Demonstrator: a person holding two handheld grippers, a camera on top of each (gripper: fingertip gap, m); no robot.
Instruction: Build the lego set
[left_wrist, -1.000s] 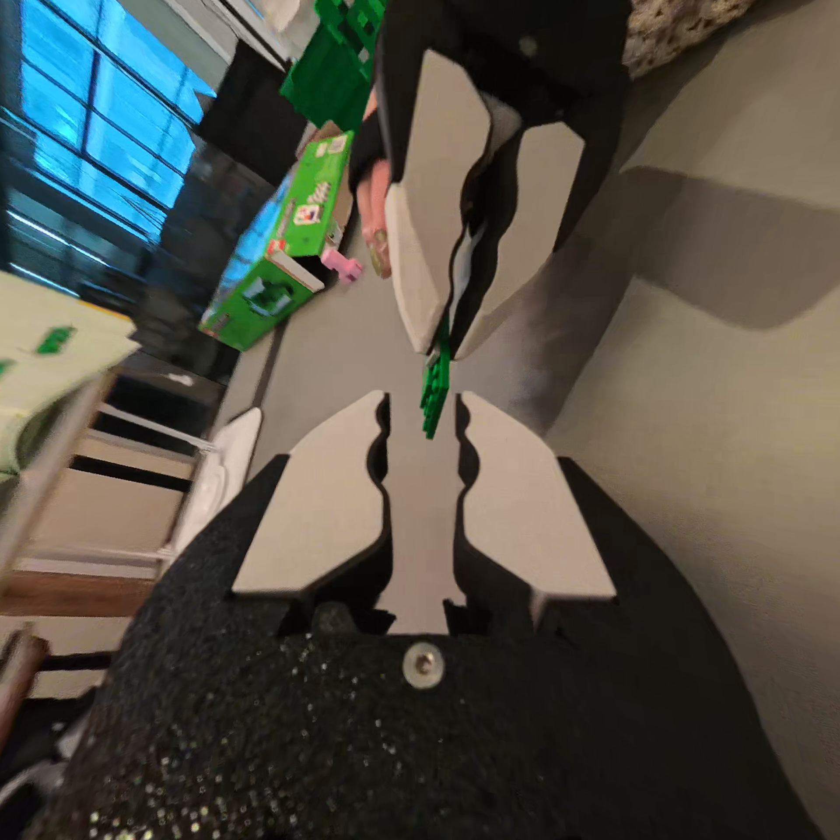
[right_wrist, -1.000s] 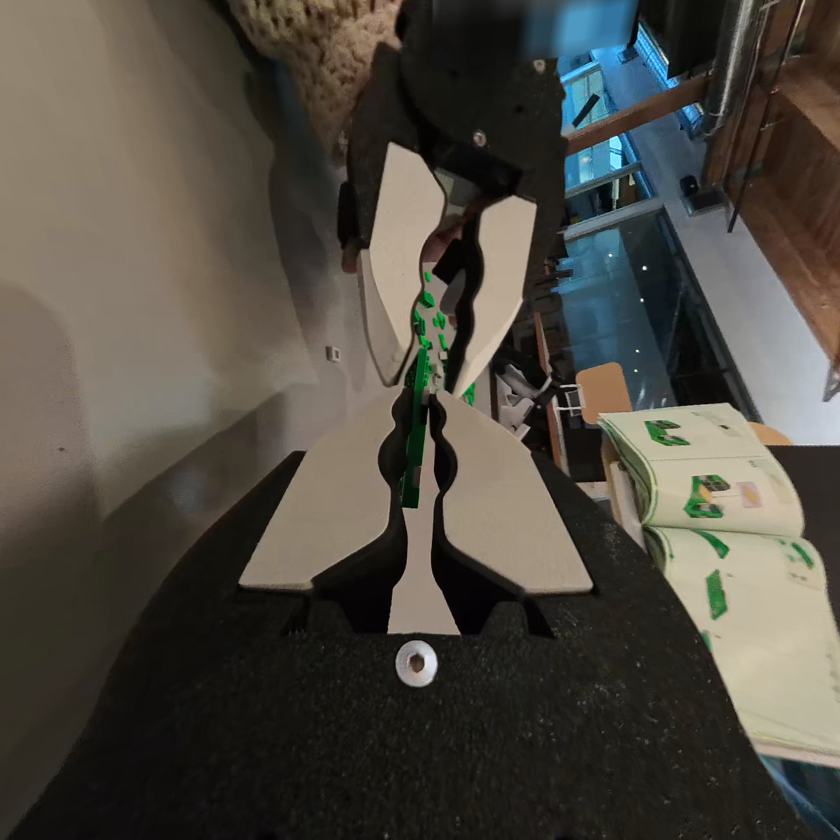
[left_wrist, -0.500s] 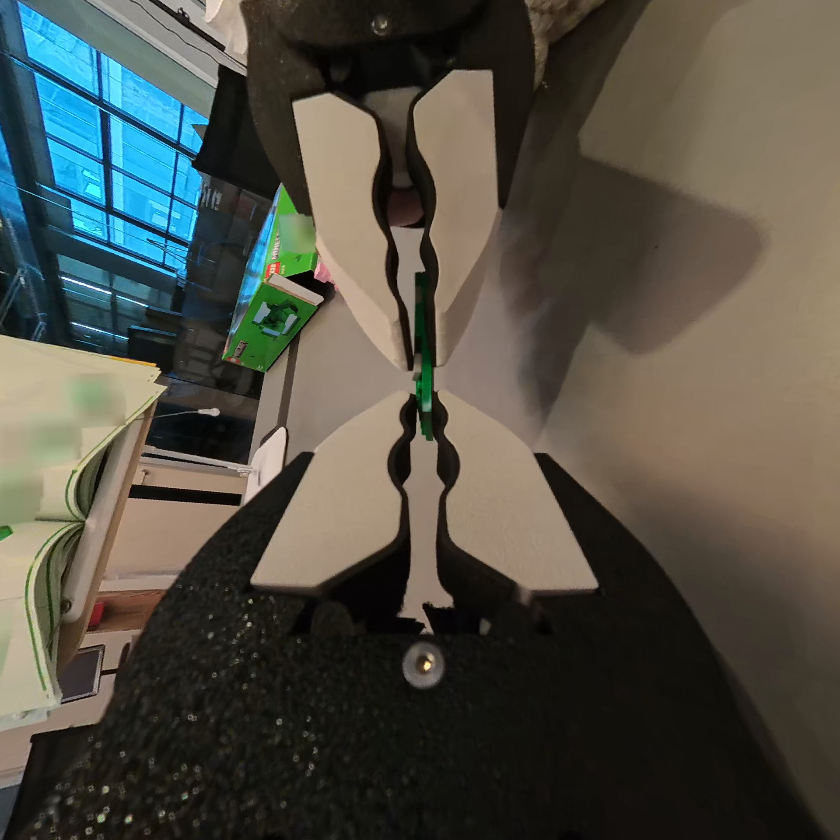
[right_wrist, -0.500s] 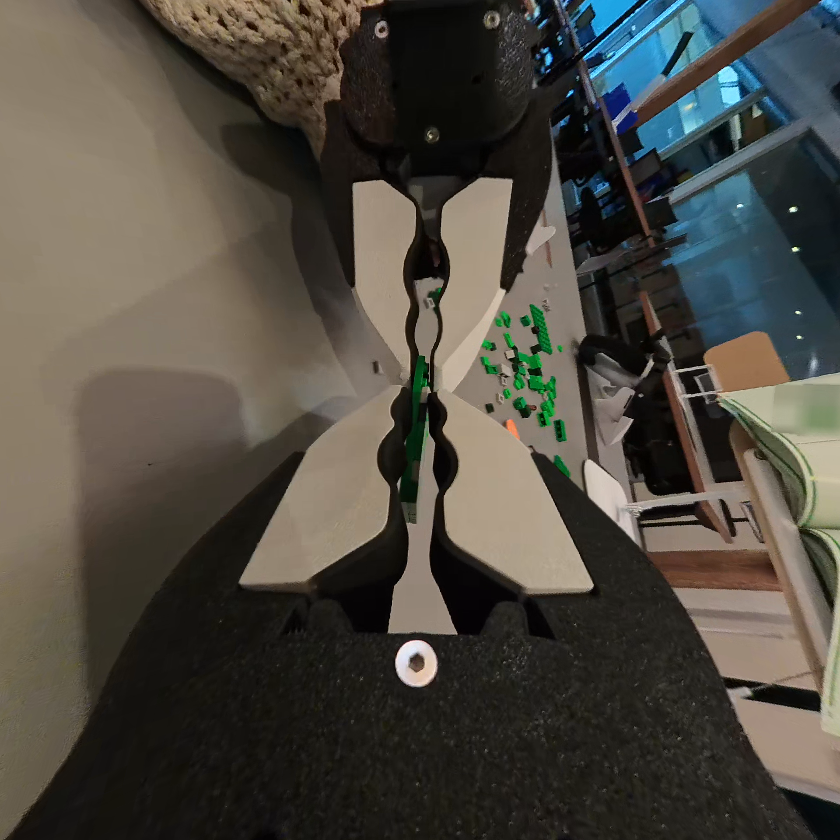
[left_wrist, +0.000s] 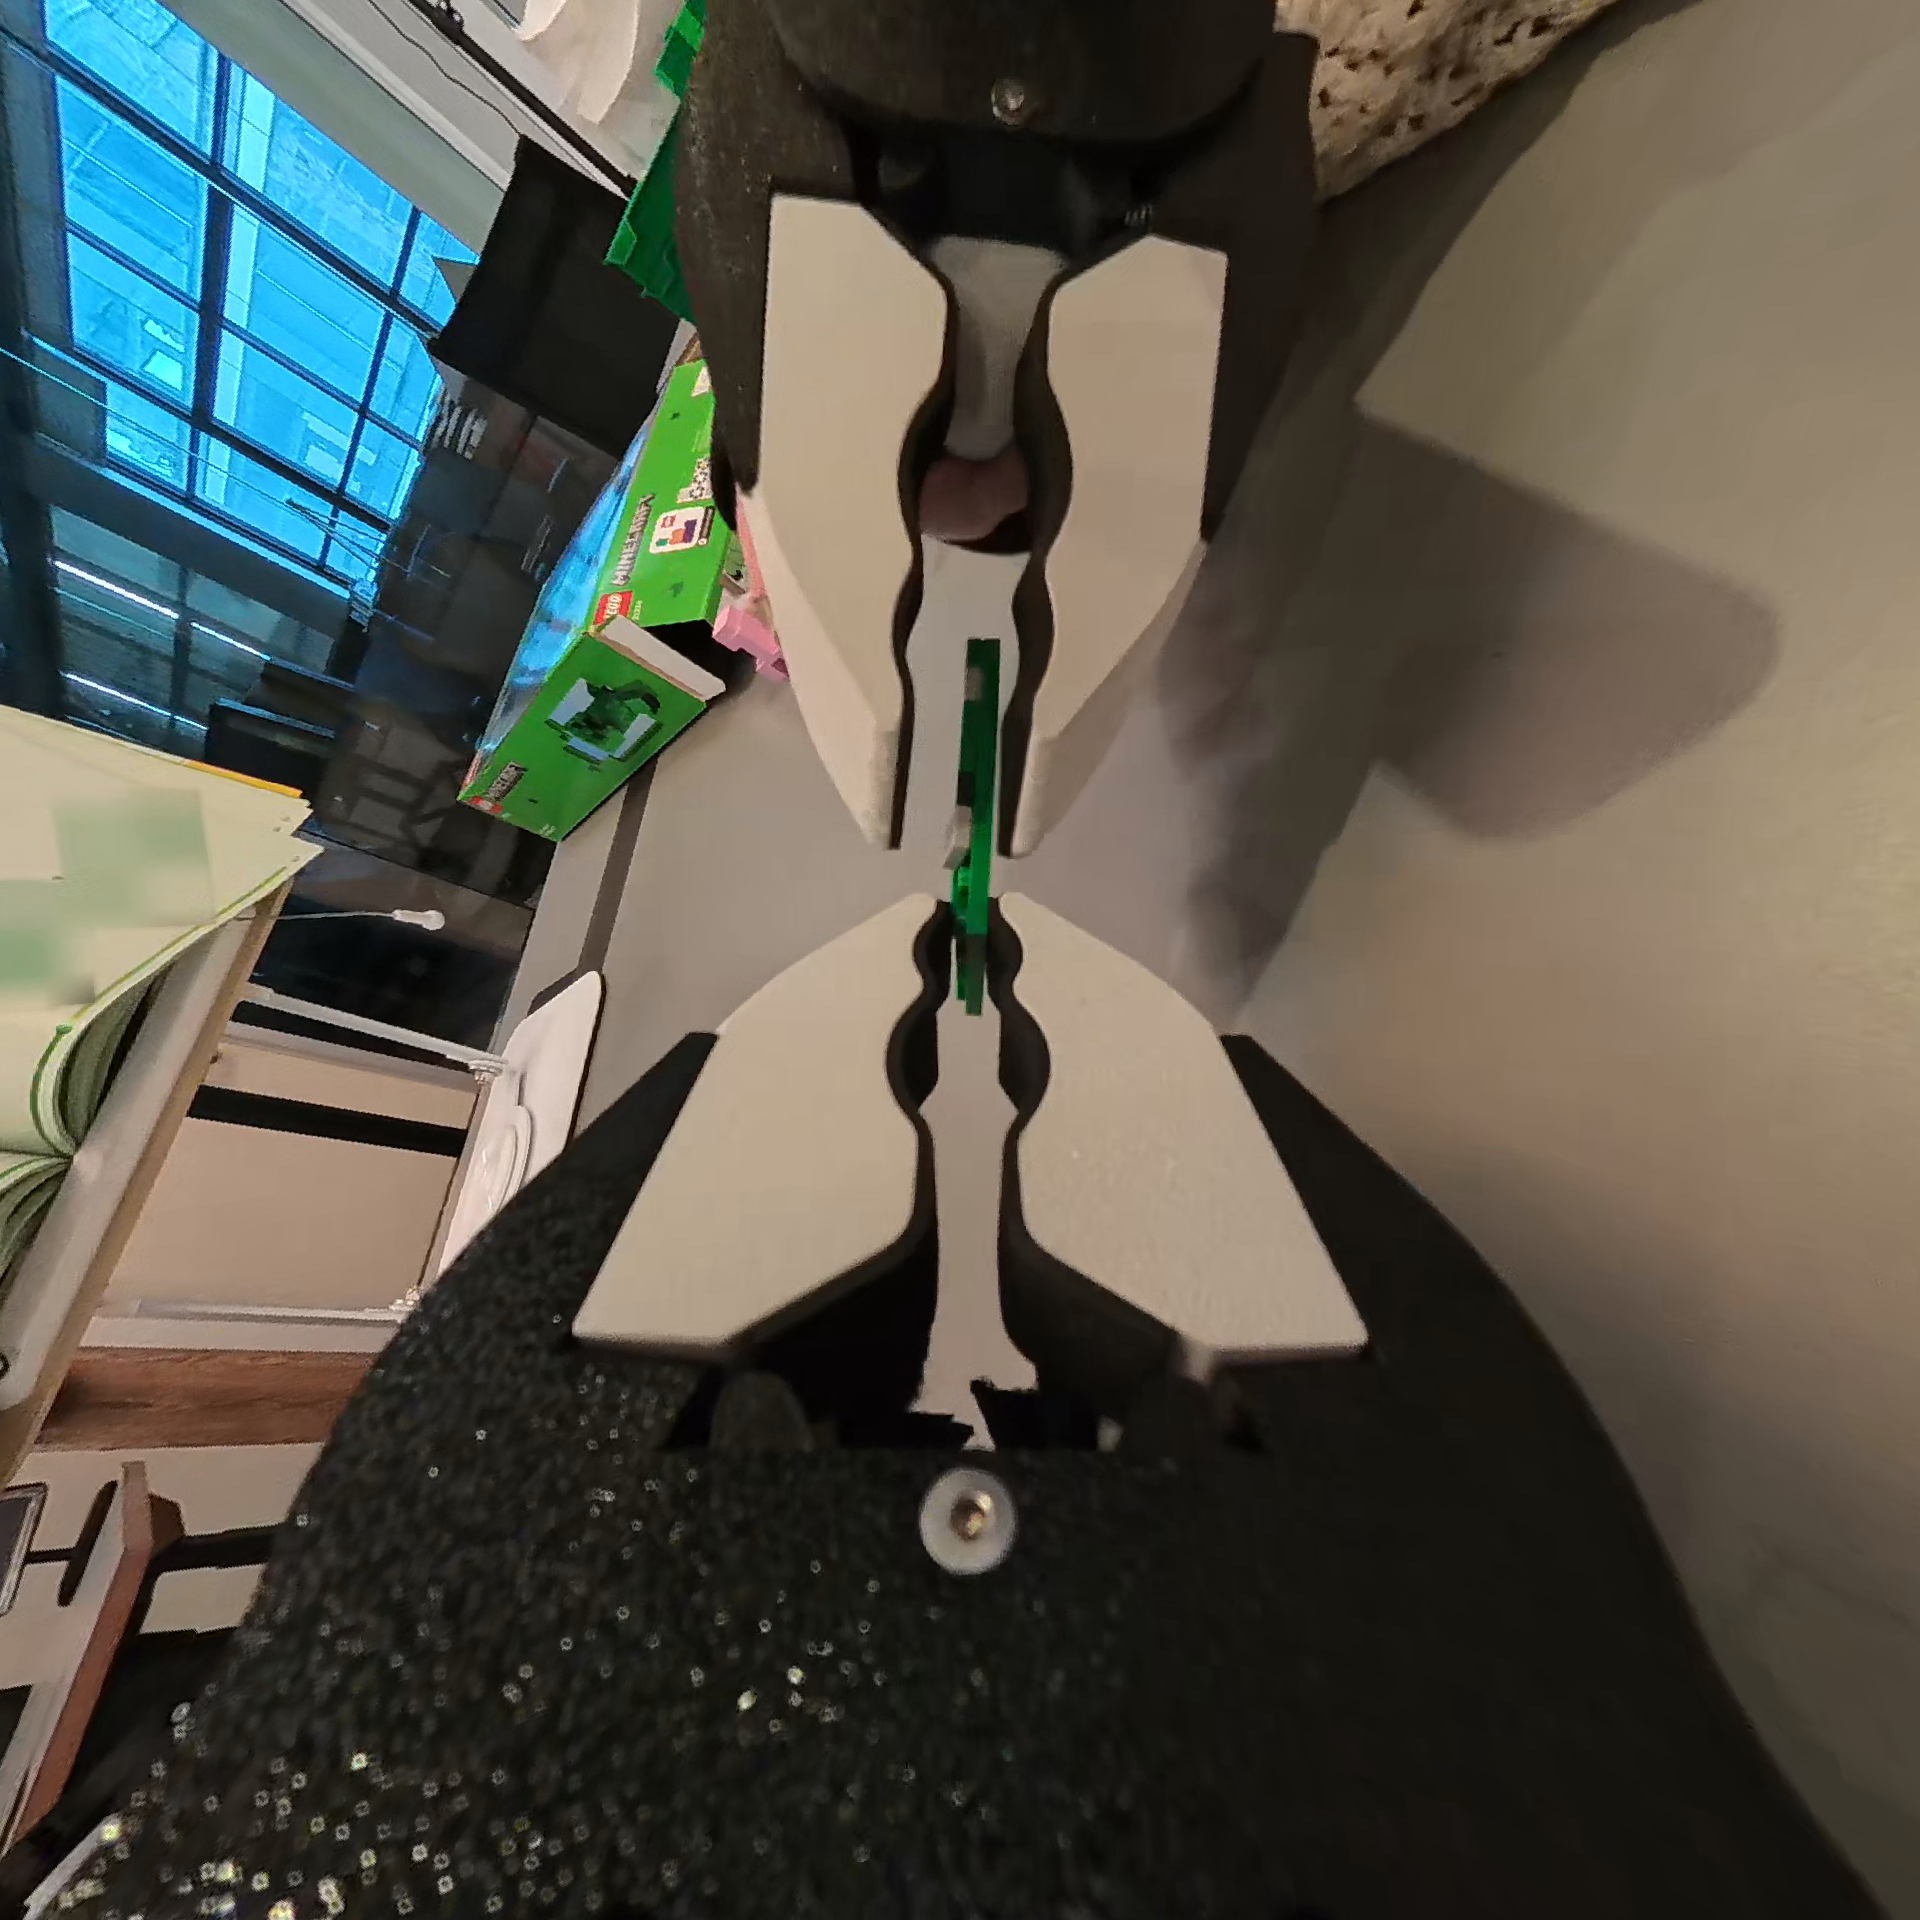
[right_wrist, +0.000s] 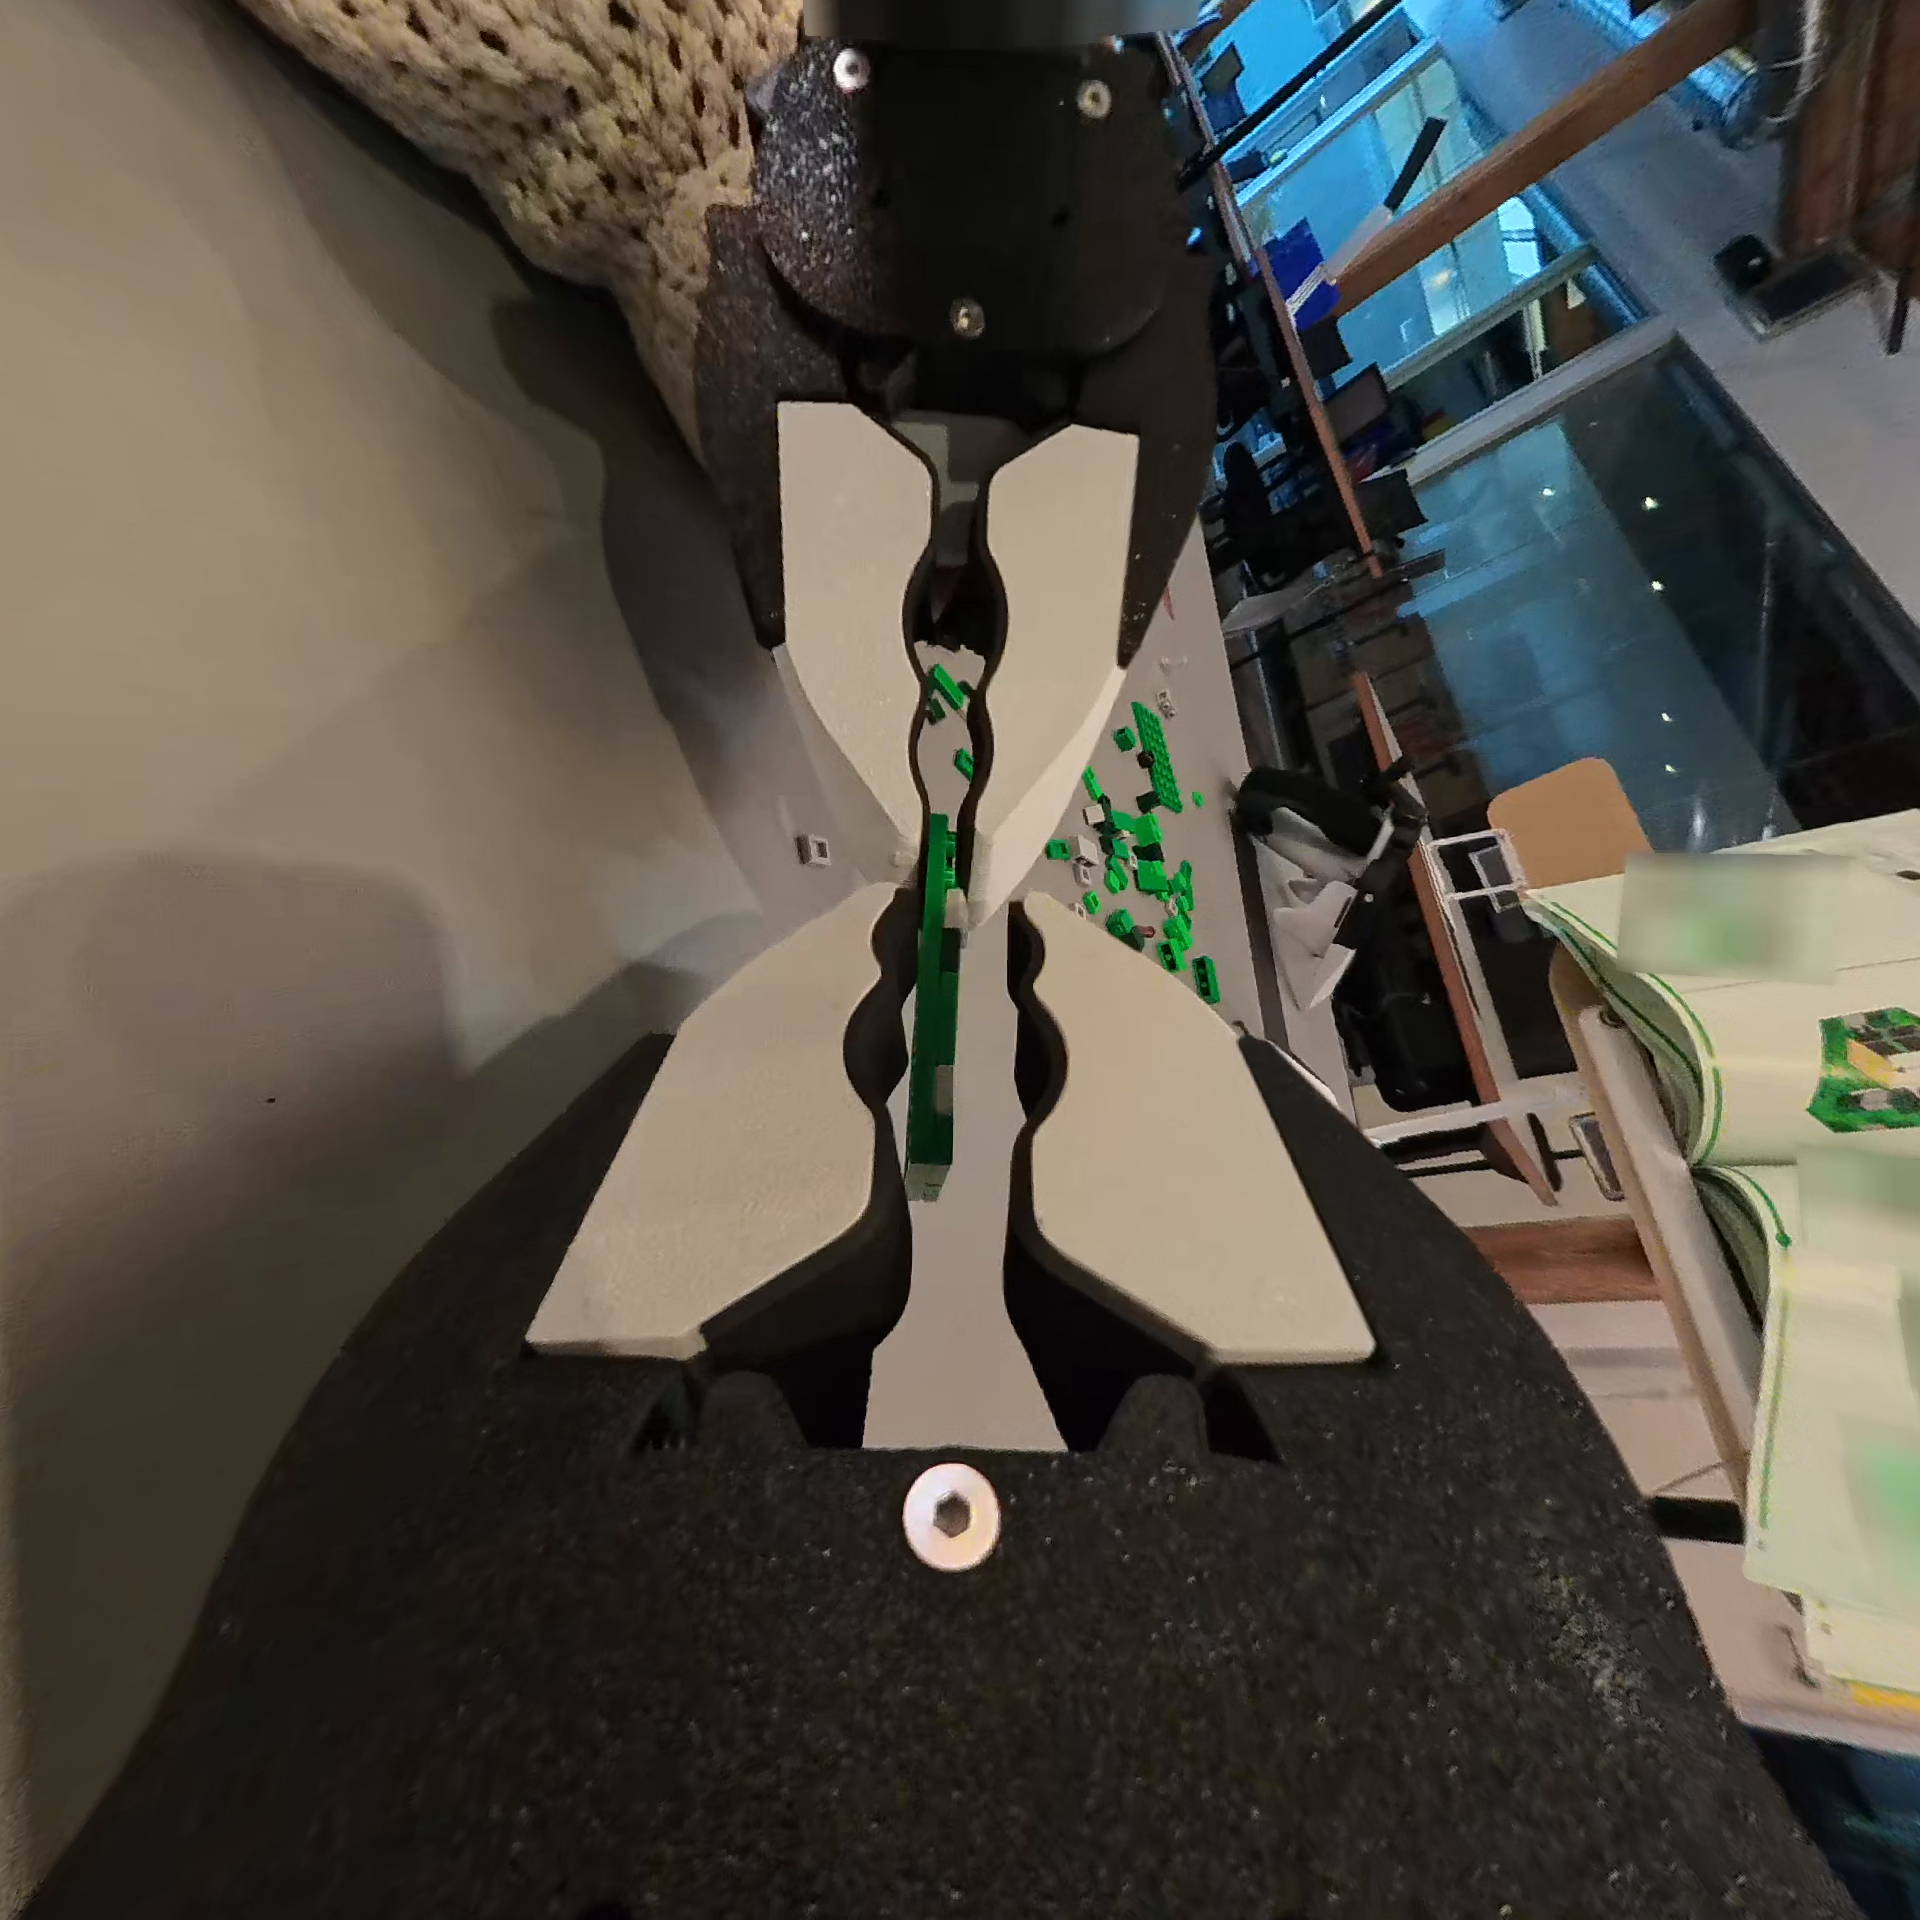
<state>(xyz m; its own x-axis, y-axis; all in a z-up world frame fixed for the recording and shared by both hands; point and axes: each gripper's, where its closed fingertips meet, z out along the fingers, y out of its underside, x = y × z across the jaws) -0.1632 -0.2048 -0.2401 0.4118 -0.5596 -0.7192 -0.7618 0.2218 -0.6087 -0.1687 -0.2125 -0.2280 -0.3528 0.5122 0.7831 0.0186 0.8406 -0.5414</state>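
A thin green lego plate (left_wrist: 977, 727) with small grey and dark pieces on it hangs edge-on in the air between my two grippers, which face each other tip to tip. My left gripper (left_wrist: 966, 906) is shut on the plate's near end. It also shows in the right wrist view (right_wrist: 948, 888), pinching the plate (right_wrist: 932, 1039). My right gripper (right_wrist: 958, 902) is open: the plate lies along its left finger and a gap shows on the other side. In the left wrist view, the right gripper (left_wrist: 954, 836) also stands open around the plate.
Loose green and grey bricks (right_wrist: 1143, 842) lie scattered on the grey table (left_wrist: 1558, 1039). A green lego box (left_wrist: 613, 665) and a pink piece (left_wrist: 753, 634) lie farther off. An open instruction booklet (right_wrist: 1714, 1049) stands on a holder. A knit sleeve (right_wrist: 582, 135) shows behind the left gripper.
My left gripper moved in and shut on the plate's free end. My right gripper, shut on the plate before, has since opened its jaws.
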